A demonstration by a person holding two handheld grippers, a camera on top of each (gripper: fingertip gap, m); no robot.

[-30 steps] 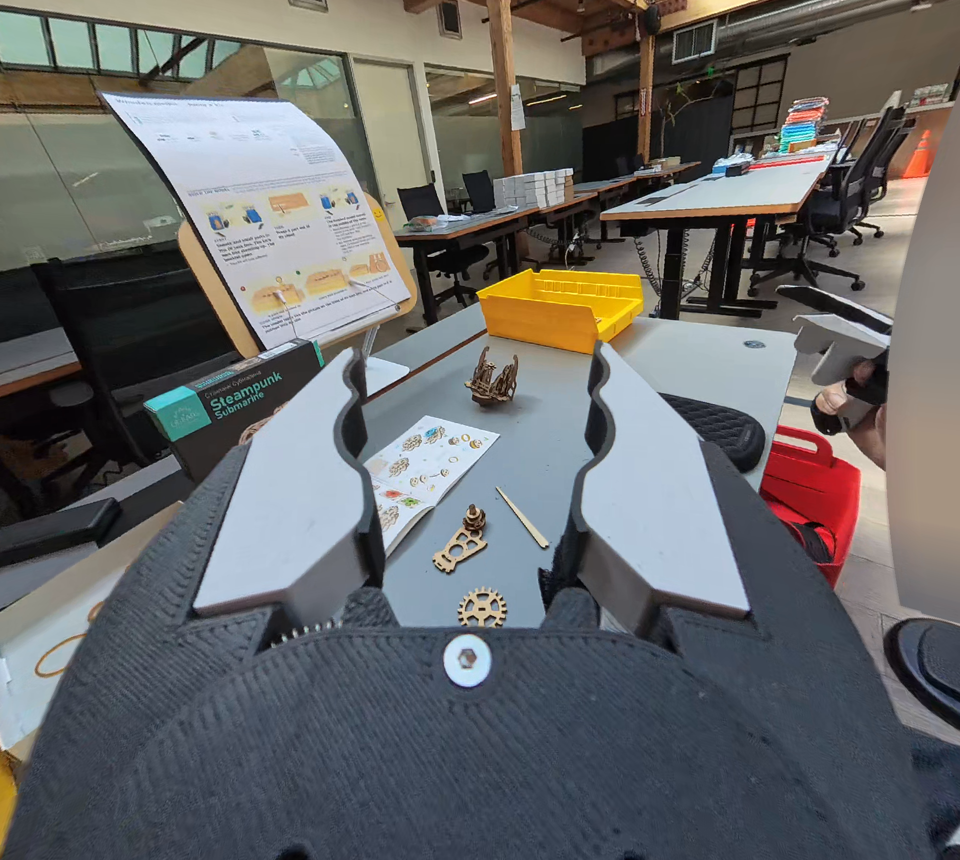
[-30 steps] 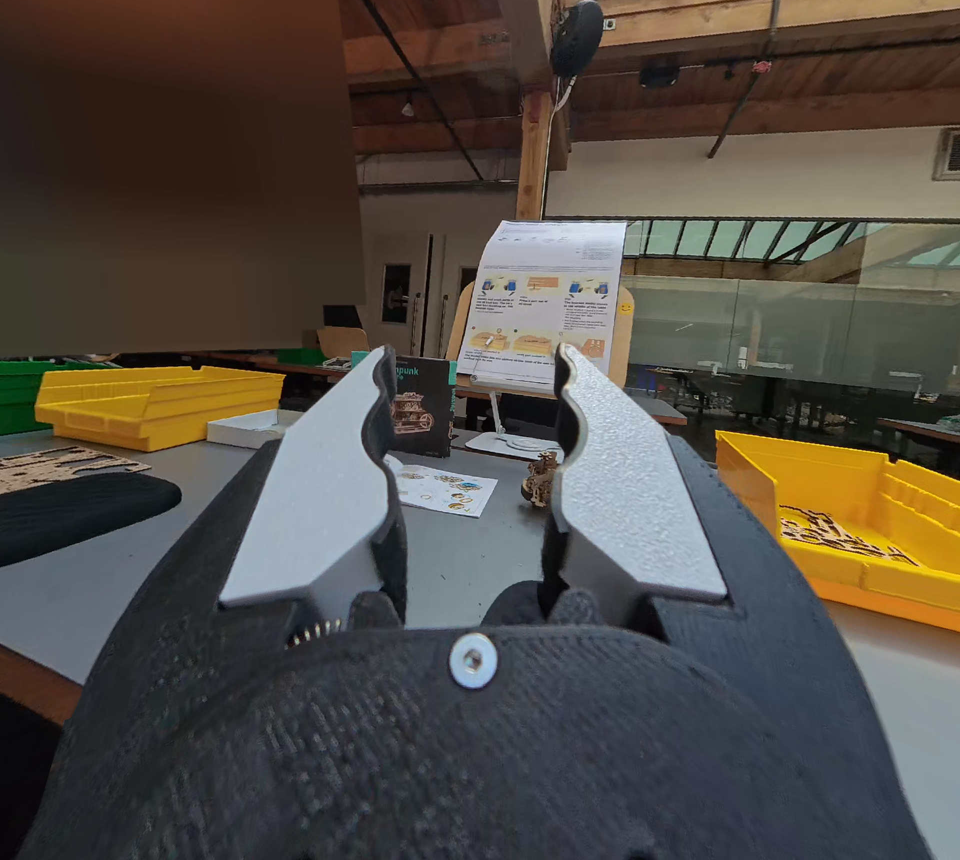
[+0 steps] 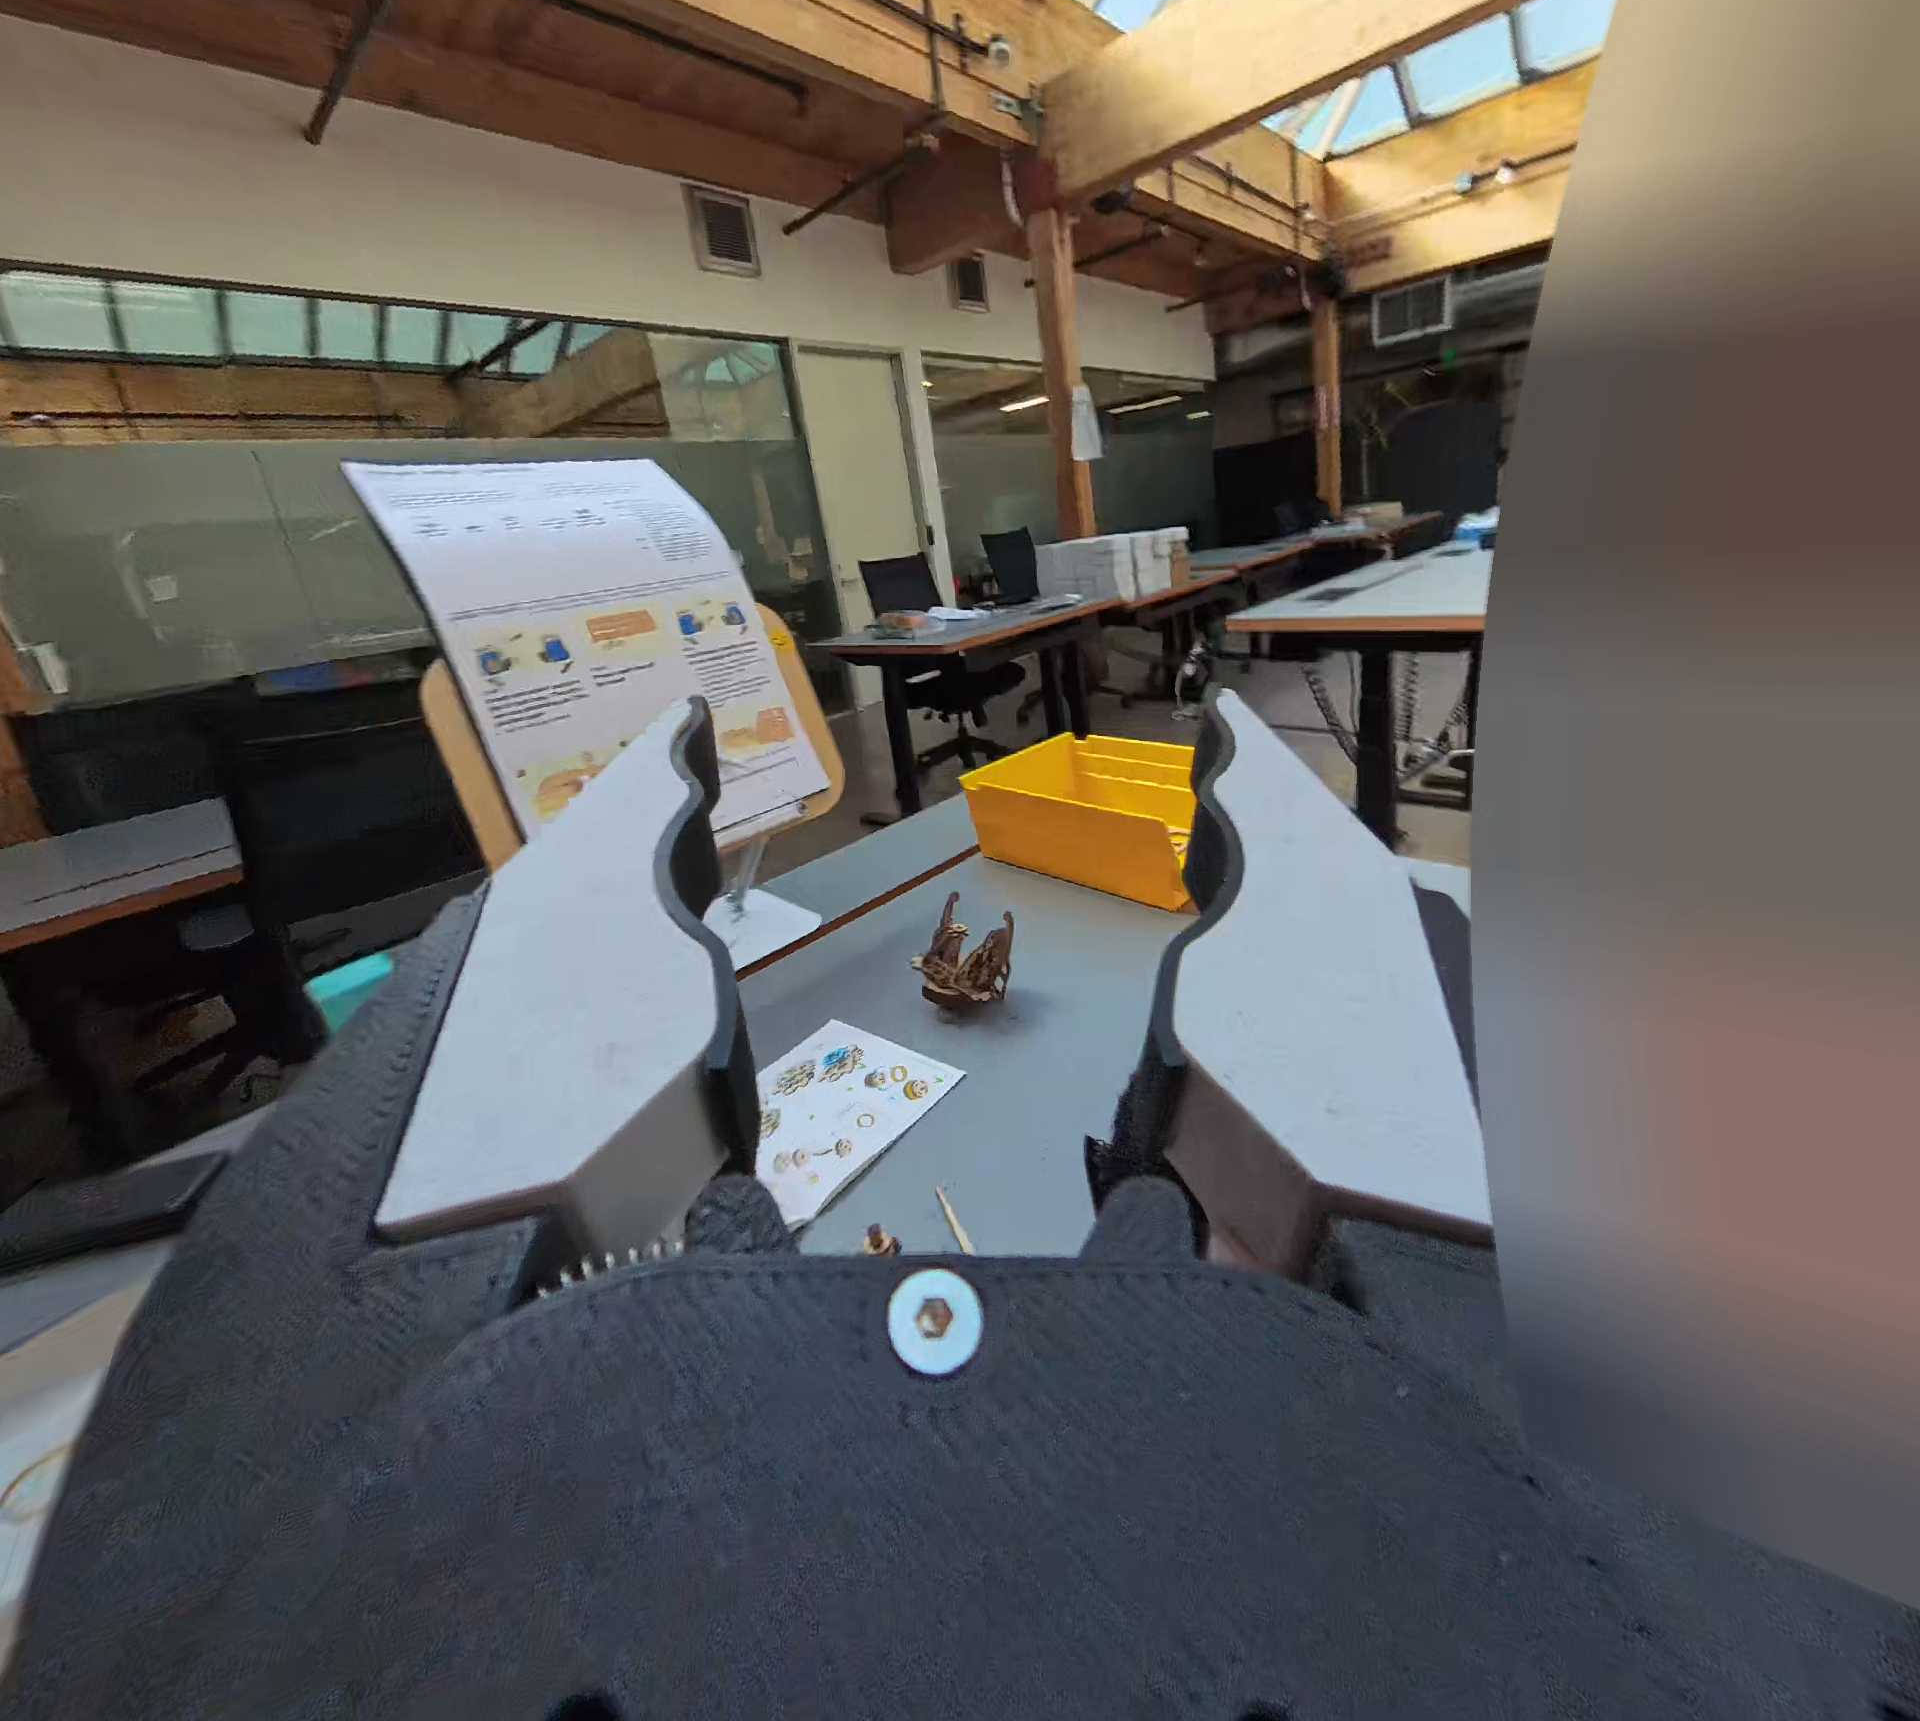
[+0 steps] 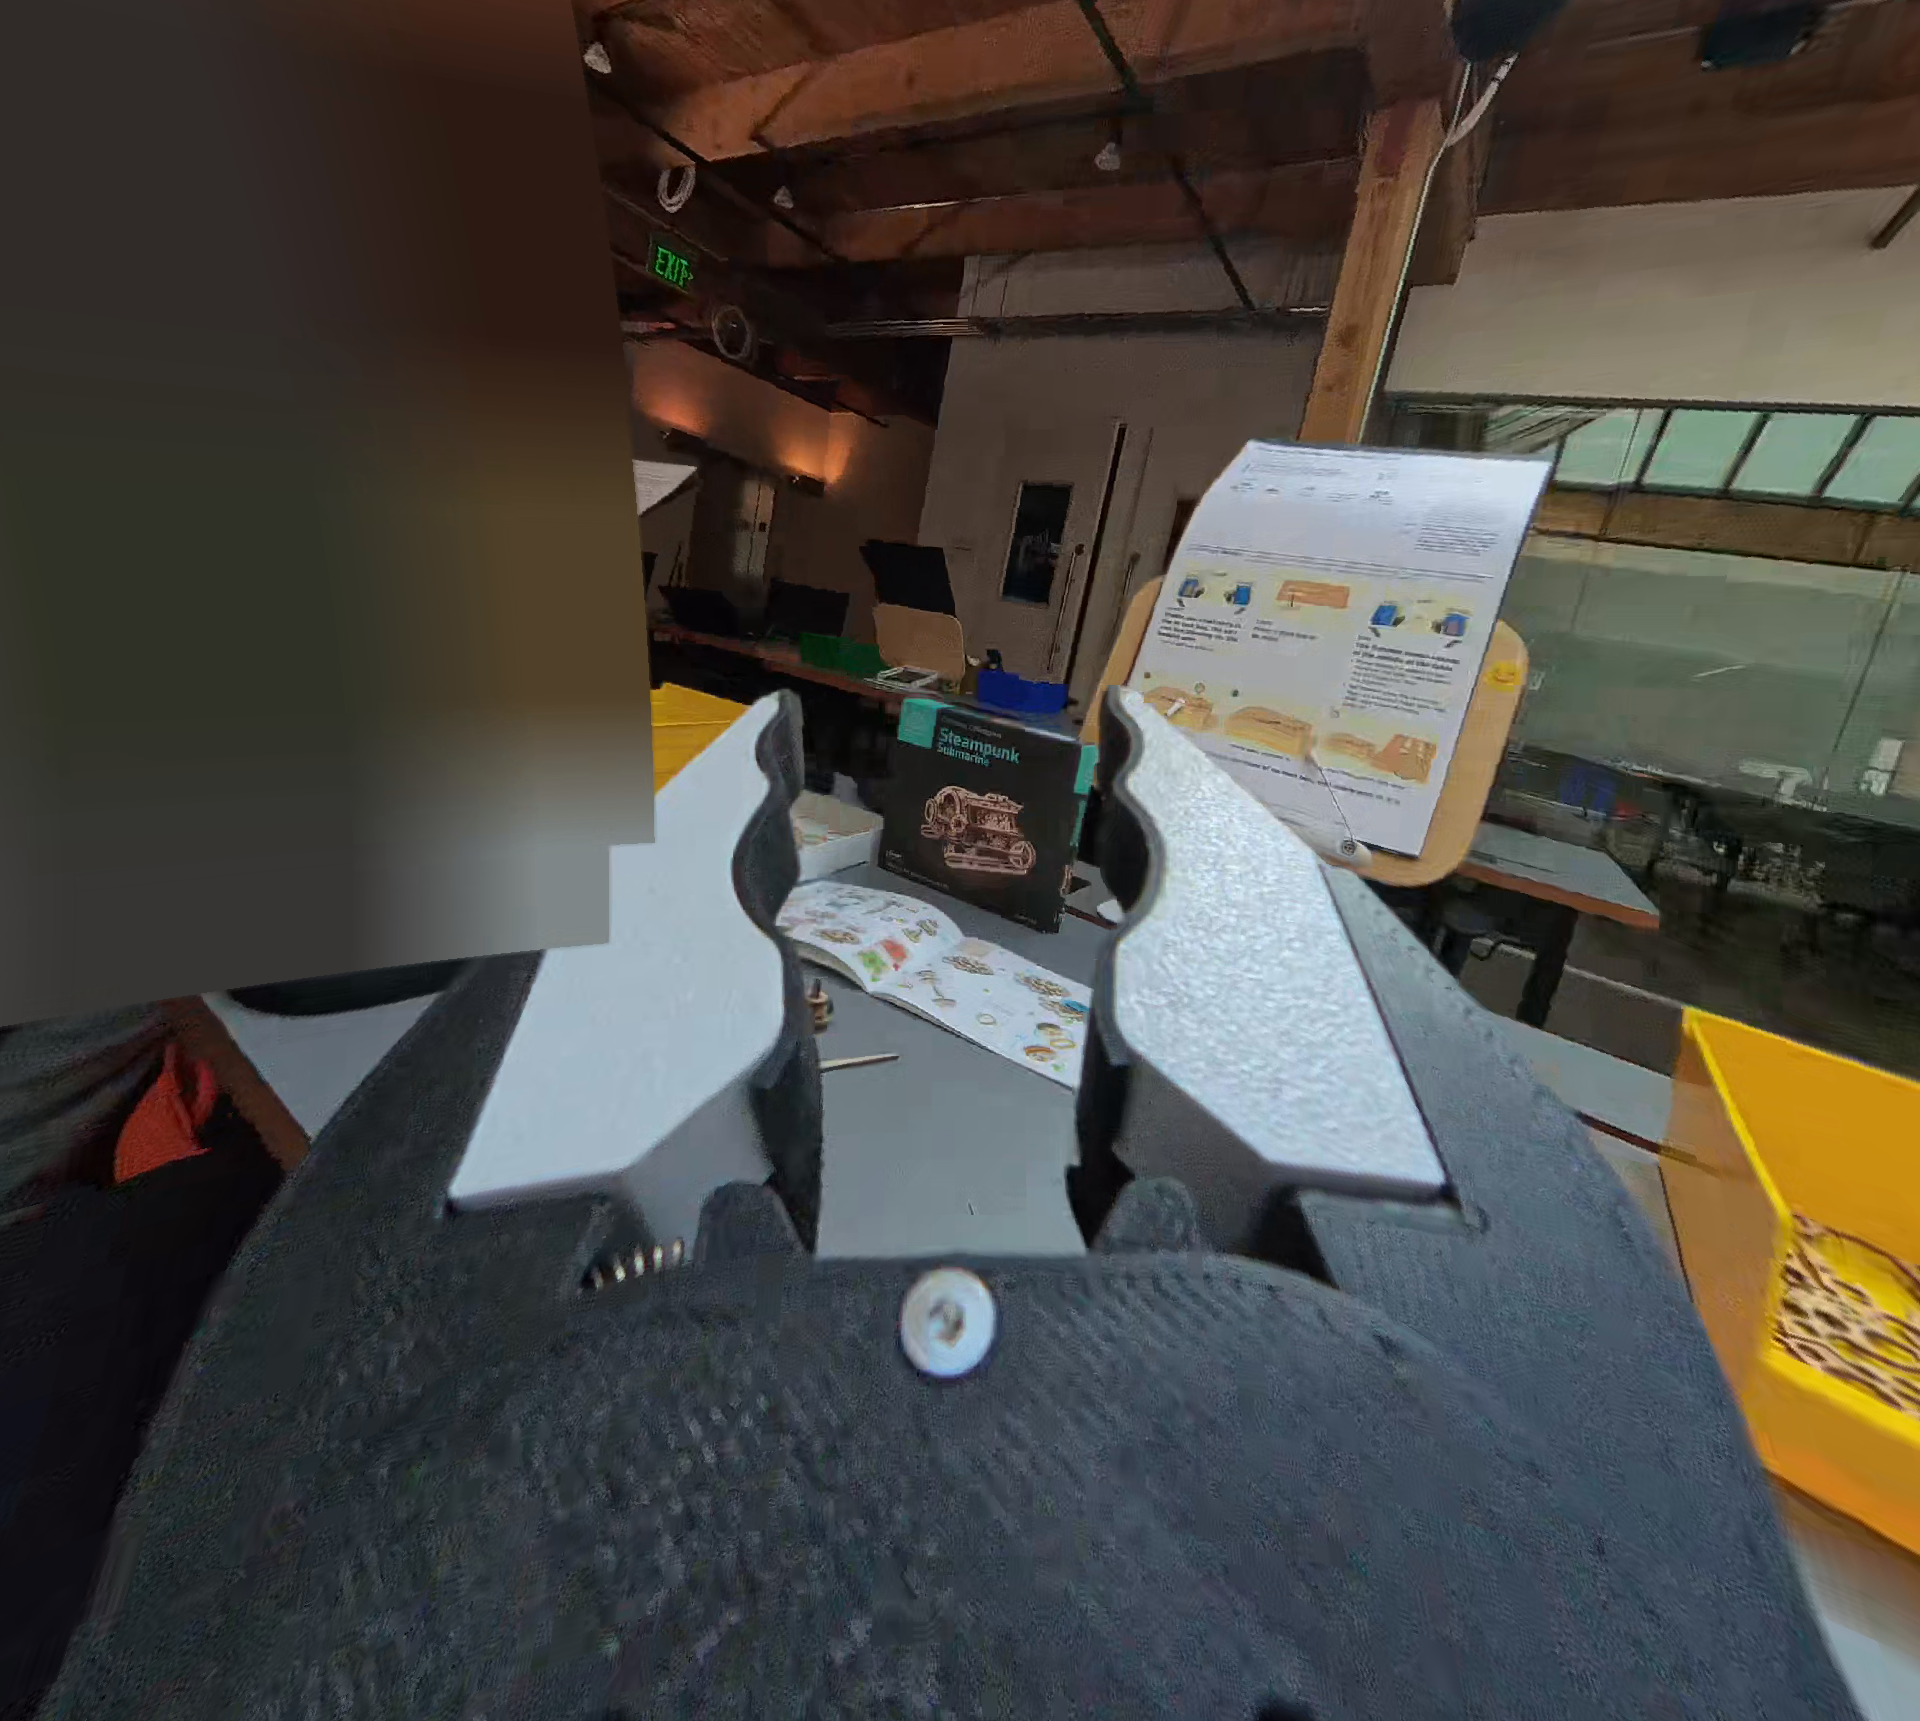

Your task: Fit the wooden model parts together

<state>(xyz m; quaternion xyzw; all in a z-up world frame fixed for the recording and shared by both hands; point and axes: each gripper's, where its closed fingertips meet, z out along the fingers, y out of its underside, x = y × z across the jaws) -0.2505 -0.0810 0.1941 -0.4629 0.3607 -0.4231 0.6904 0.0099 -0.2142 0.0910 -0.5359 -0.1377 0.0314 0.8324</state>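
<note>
Part-built wooden model [image 3: 964,965] is a dark-brown spiky cluster, upright on the grey table [image 3: 1049,1079] at 12 o'clock of the booklet [image 3: 847,1115]. Left hand-held gripper [image 3: 951,798] and right hand-held gripper [image 4: 948,762]: fingers apart, empty. Versus 1 s ago, both tilted up; the loose gear dropped out of the left view.

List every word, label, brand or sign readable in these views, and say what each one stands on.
I name the bearers only and do not copy their wording.
Dark box with a teal corner: printed title, legible.
Green lit sign below the ceiling: legible.
White sheet on the wooden stand: print too small to read.
Open booklet: pictures, any print too small.
</note>
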